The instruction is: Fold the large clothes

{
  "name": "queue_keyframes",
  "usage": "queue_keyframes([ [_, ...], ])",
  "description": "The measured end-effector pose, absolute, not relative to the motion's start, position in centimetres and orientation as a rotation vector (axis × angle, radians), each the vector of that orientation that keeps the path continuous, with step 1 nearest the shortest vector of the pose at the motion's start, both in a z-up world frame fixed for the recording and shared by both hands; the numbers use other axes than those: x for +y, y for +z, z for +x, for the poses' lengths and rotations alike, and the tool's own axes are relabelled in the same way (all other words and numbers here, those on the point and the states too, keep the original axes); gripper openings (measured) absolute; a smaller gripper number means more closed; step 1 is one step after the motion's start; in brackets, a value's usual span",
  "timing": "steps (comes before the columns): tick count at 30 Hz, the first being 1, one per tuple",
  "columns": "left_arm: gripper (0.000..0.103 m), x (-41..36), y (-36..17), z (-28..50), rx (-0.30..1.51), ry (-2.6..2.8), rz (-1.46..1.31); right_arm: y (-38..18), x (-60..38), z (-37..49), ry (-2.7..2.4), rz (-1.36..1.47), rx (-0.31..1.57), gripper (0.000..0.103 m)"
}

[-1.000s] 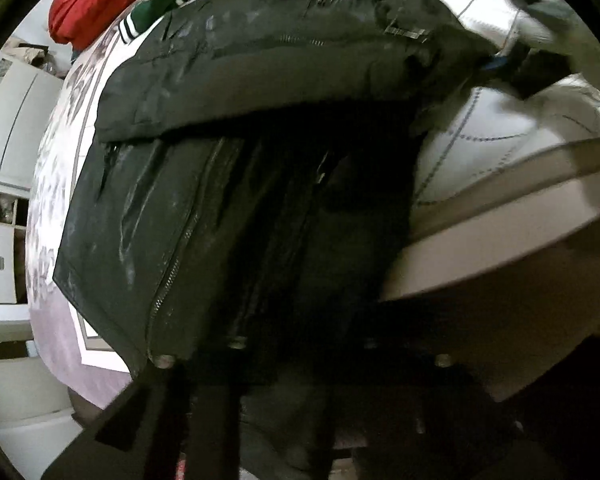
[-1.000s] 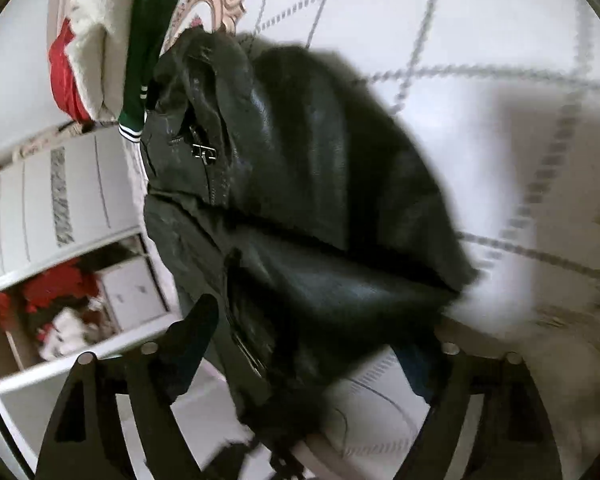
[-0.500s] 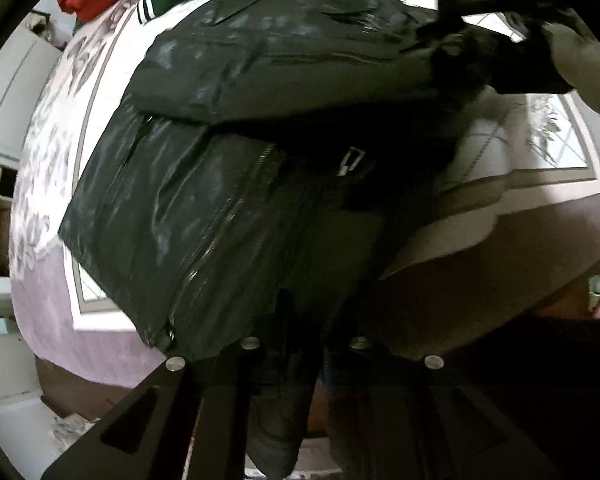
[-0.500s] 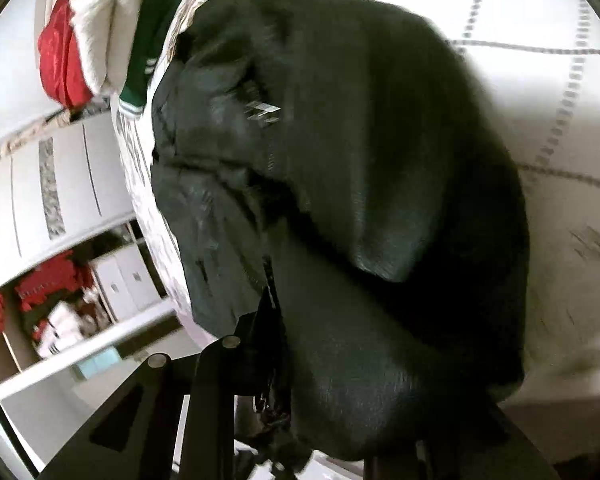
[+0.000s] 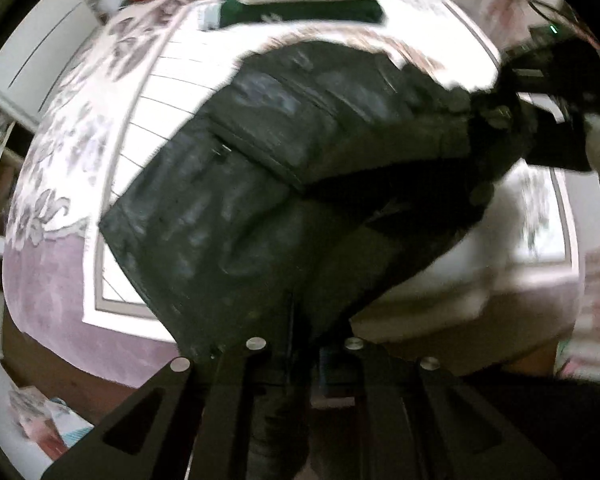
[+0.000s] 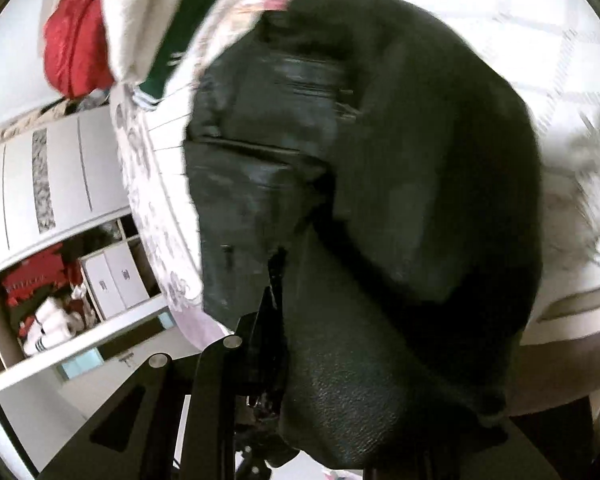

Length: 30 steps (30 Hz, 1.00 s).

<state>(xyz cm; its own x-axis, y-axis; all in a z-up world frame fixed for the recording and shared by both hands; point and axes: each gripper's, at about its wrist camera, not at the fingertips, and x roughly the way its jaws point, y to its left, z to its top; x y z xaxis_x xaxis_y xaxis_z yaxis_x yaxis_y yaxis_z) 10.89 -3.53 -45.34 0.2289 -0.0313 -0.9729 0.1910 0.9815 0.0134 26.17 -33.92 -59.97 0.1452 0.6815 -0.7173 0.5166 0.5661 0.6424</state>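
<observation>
left gripper (image 5: 304, 344) clamps black leather jacket (image 5: 268, 208) hem | right gripper (image 6: 268, 344) pinches jacket edge | bare bedspread (image 5: 60, 272) lower left

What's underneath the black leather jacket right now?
The black leather jacket lies on a bedspread with a white, grey-lined centre and a purple floral border. Whatever is directly beneath the jacket is covered, so nothing else can be confirmed there.
</observation>
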Motion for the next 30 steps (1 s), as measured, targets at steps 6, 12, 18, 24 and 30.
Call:
queue_keyframes([
  [6,0.006,1.7,-45.0,16.7,1.279,-0.092,-0.015,-57.7,-28.8,33.1,0.175,1.021,1.484,0.022],
  [12,0.006,7.2,-47.5,22.6,1.239,-0.042,-0.101,-59.6,-22.9,41.1,0.144,0.956,1.51,0.022],
  [18,0.008,12.3,-54.0,27.5,1.314,-0.021,-0.182,-64.2,-17.9,47.7,0.128,0.879,1.578,0.032],
  [24,0.01,15.5,-55.0,28.3,1.353,-0.027,-0.375,-65.4,-16.4,50.1,0.321,0.937,1.558,0.072],
  [30,0.064,15.4,-51.1,26.0,1.268,-0.041,-0.437,-59.1,-20.1,46.6,0.348,0.896,1.415,0.077],
])
